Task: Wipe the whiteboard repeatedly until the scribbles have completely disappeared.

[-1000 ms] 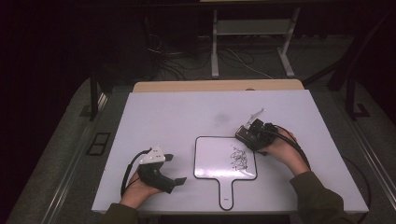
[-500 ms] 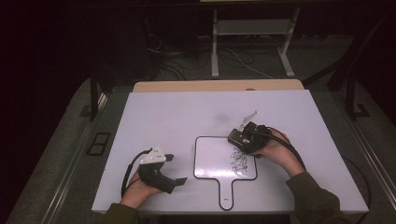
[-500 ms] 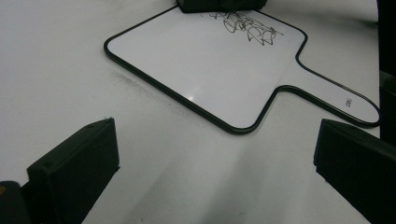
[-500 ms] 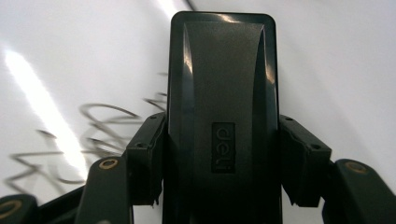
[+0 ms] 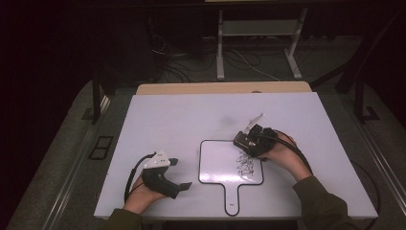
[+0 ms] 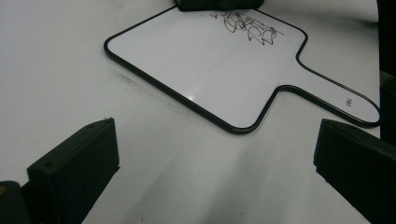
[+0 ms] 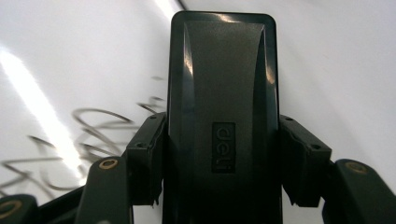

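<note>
The right gripper [image 5: 250, 140] clamps a black eraser [image 7: 223, 116] over the scribble [image 5: 246, 165] at the paddle whiteboard's [image 5: 218, 163] far right edge. The left gripper [image 5: 178, 173] rests wide open, holding nothing, on bare table [image 5: 167, 120] left of it.

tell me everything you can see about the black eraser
The eraser is a long black block with rounded corners and a glossy, plastic-looking top with raised side ridges and an embossed "deli" mark. The right gripper clamps it across its width, one pad on each long side. It sits low over the upper right corner of the paddle-shaped whiteboard, beside the black scribble; whether it touches the board is unclear.
</note>
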Demonstrator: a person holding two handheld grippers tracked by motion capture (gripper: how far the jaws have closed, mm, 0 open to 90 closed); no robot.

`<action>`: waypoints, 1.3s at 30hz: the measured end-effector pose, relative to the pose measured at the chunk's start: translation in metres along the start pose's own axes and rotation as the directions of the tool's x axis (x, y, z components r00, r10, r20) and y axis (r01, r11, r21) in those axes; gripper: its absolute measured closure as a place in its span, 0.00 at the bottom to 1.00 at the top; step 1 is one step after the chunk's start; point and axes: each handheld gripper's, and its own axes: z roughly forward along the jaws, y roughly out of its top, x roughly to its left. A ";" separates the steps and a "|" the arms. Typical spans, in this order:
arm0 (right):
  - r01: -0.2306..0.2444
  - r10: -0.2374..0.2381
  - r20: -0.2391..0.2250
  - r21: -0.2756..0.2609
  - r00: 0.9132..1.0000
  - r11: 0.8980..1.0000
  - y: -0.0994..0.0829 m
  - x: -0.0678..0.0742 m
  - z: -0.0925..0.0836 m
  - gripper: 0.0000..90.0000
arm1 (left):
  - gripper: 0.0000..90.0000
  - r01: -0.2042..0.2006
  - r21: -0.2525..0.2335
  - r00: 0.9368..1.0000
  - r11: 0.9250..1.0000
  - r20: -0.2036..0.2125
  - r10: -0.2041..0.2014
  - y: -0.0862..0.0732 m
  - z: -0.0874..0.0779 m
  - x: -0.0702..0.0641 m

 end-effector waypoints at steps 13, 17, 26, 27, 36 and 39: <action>0.010 -0.010 -0.005 0.007 1.000 1.000 0.004 0.004 0.001 0.43 | 0.00 -0.002 0.000 1.000 1.000 -0.001 0.002 0.000 -0.001 0.000; -0.030 0.030 0.011 0.013 1.000 0.999 -0.002 -0.006 -0.001 0.43 | 0.00 -0.001 -0.001 1.000 1.000 -0.001 0.001 0.000 -0.001 0.000; 0.015 -0.015 -0.040 0.006 0.999 1.000 -0.003 0.010 -0.003 0.43 | 0.00 0.000 -0.003 1.000 1.000 -0.002 0.000 0.000 -0.001 0.000; 0.015 -0.015 -0.040 0.006 0.999 1.000 -0.003 0.010 -0.003 0.43 | 0.00 0.000 -0.003 1.000 1.000 -0.002 0.000 0.000 -0.001 0.000; -0.038 0.038 -0.008 0.012 0.999 0.999 -0.008 -0.003 -0.004 0.43 | 0.00 0.000 -0.003 1.000 1.000 -0.002 0.000 0.000 -0.002 0.001; -0.036 0.036 -0.005 0.012 0.999 0.999 -0.009 -0.002 -0.004 0.43 | 0.00 0.001 -0.002 1.000 1.000 -0.002 -0.001 0.000 -0.001 0.000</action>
